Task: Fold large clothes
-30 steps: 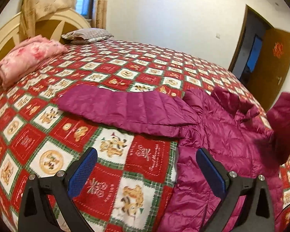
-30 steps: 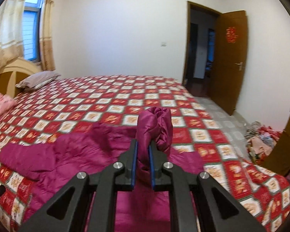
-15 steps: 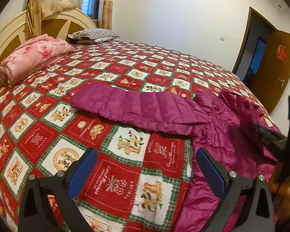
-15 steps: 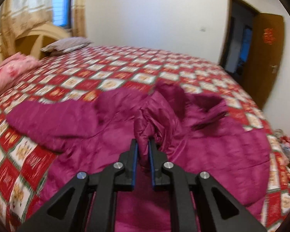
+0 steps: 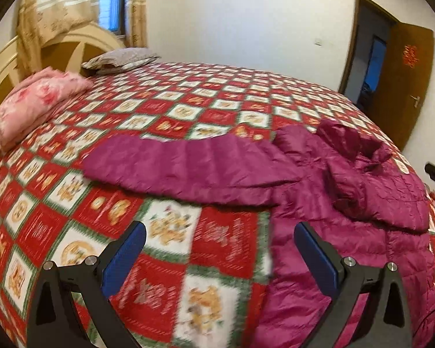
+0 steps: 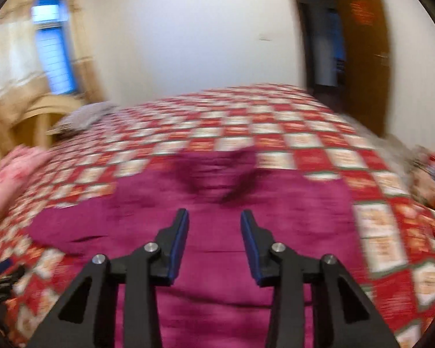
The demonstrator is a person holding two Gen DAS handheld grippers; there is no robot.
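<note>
- Bed (image 5: 217, 92): covered by a red, white and green checked quilt; wooden headboard (image 5: 72, 49) at the far left in the left wrist view, a curtained window behind it.
- Jacket (image 5: 348, 203): magenta quilted down garment, lying on the quilt toward the near right part of the bed. Body spread flat, long axis running from the near bed edge away toward the far side, collar end farthest from the cameras.
- Jacket sleeve (image 5: 182, 168): stretched out flat to the left of the body, long axis crosswise to it, cuff end pointing toward the headboard side.
- Second sleeve (image 5: 351, 150): bunched and folded back over the upper body of the jacket, near the collar; exact lay unclear among the folds.
- Pink folded bedding (image 5: 34, 104): at the left edge by the headboard, well apart from the jacket.
- Pillow (image 5: 121, 59): grey, at the head of the bed.
- Left gripper (image 5: 219, 249): jaws wide apart, nothing between them; hovers over bare quilt just beside the jacket's left hem.
- Right gripper (image 6: 214, 232): view motion-blurred; jaws opening, moderately apart, with no fabric pinched between the pads; positioned over the jacket body (image 6: 217, 197).
</note>
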